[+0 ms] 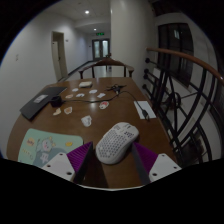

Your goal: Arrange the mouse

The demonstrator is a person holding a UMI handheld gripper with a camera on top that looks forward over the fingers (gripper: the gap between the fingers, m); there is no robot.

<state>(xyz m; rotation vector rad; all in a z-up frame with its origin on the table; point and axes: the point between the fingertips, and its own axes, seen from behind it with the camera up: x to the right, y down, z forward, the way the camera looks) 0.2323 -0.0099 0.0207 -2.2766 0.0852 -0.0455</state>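
A white perforated mouse (115, 142) sits between my fingers at their tips, over the brown wooden table (110, 108). My gripper (114, 152) is shut on the mouse: the purple pad of the left finger (76, 158) and that of the right finger (152, 157) meet its two sides. The rear of the mouse lies in shadow between the fingers. Whether it rests on the table or is lifted a little I cannot tell.
A pale patterned mat (40, 146) lies left of the left finger. A small white cup (86, 120) stands just ahead. A notebook with a pen (146, 109) lies to the right, a dark laptop (42, 97) far left. Several small items (95, 93) lie mid-table. A railing (185, 85) runs along the right.
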